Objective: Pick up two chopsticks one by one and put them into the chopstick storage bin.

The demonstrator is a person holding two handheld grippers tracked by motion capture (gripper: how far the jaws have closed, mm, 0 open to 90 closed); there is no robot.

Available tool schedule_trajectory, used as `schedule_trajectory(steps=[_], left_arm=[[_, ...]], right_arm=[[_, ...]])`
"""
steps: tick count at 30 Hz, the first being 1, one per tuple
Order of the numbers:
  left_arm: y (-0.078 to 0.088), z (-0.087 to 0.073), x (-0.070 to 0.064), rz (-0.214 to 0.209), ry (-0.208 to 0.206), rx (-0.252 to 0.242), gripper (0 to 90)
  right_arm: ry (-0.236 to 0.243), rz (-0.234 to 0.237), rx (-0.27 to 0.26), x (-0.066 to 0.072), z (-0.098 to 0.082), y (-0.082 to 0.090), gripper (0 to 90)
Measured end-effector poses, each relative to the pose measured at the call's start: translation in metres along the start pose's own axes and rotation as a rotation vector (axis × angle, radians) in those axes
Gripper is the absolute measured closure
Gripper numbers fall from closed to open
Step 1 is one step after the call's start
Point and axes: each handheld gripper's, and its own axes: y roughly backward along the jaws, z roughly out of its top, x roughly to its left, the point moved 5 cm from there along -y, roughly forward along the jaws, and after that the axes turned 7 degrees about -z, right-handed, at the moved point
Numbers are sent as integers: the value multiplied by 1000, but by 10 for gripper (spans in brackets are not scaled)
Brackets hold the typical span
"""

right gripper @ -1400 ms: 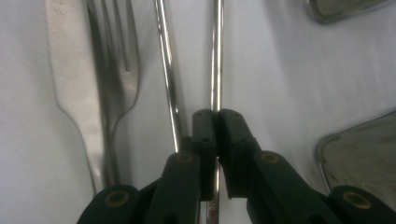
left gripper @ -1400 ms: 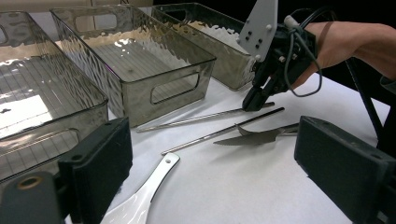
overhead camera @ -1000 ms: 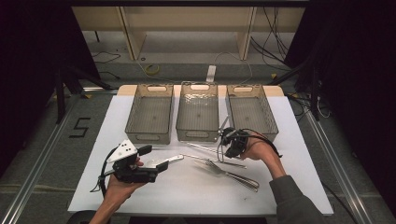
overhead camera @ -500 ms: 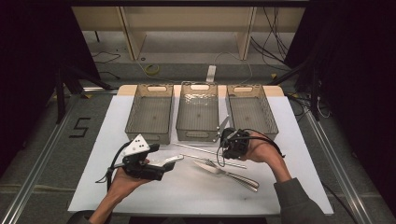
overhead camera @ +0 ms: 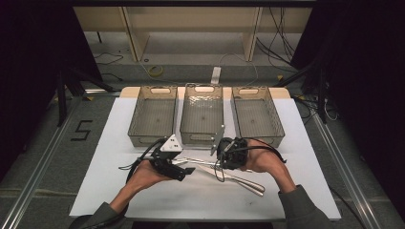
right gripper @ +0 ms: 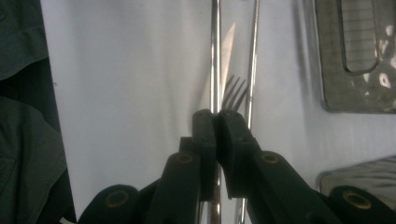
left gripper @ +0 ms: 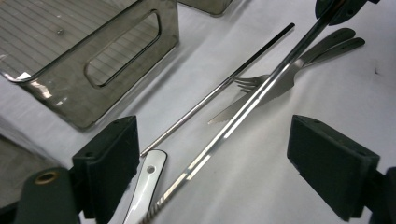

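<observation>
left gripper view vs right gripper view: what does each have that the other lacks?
Left gripper view: the left gripper, jaws open and just closing a little, with the steel rod untouched between them; a white handle; the right gripper gripping the rod's far end.
Right gripper view: jaws shut on the rod; a dark sleeve.
Both: rod, fork, knife, thin straw, a bin.

Black numeral "5" [overhead camera: 81, 130] marked on floor, left of table; no other readable text.
</observation>
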Motion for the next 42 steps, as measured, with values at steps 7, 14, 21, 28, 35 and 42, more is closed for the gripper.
schedule_trajectory(steps=[7, 14, 21, 28, 35, 42], left_arm=[[-3, 0, -7, -26, -55, 64, 246], [-5, -1, -15, -48, -111, 102, 404], [-6, -3, -19, -63, -143, 120, 535], [-5, -5, -20, -83, -170, 158, 685], [-6, -9, -27, -136, -226, 208, 781], [-9, -11, -38, -202, -245, 241, 847]], right_arm=[[36, -1, 1, 9, 6, 4, 857], [72, -3, -5, 13, 9, 4, 857], [77, 1, -7, 15, 9, 5, 857], [92, 9, 0, 18, 10, 5, 856], [129, 27, 3, 20, 8, 2, 853], [125, 32, -17, 16, 6, 2, 806]])
